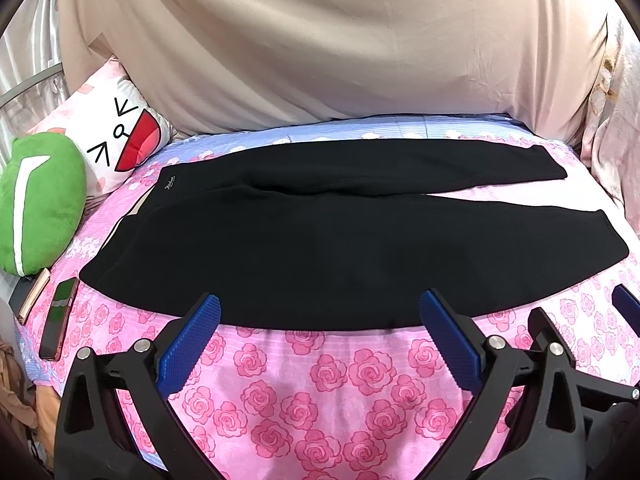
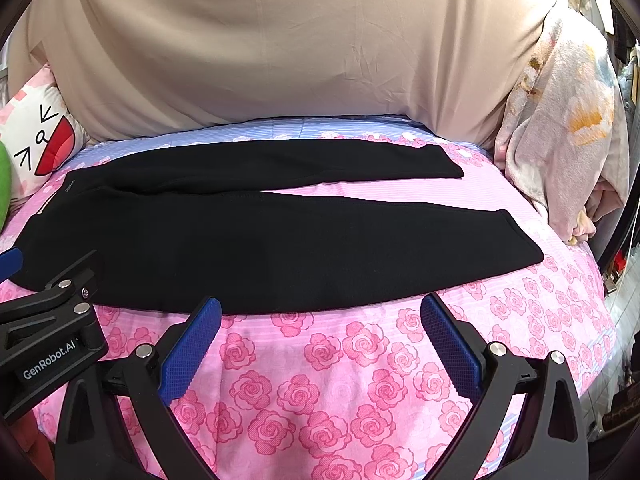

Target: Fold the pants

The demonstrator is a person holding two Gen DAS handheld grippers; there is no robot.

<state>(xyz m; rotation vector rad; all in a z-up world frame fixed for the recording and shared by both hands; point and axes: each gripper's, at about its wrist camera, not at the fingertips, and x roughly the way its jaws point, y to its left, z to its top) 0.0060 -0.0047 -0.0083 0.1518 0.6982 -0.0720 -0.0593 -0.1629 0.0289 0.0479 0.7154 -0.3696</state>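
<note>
Jaws wide on left gripper [image 1: 320,312] & right gripper [image 2: 320,312], empty; flat black fabric pants [image 1: 320,236] span rose-print bed [image 1: 320,380], near edge reachable.

The bed [image 1: 312,392] carried a pink rose-print sheet. Black pants [image 1: 320,240] lay flat across it, waistband toward the left, both legs extending right. A green cushion [image 1: 38,208] and a face-print pillow [image 1: 116,136] rested at the left end, beside two phones [image 1: 60,318].
</note>
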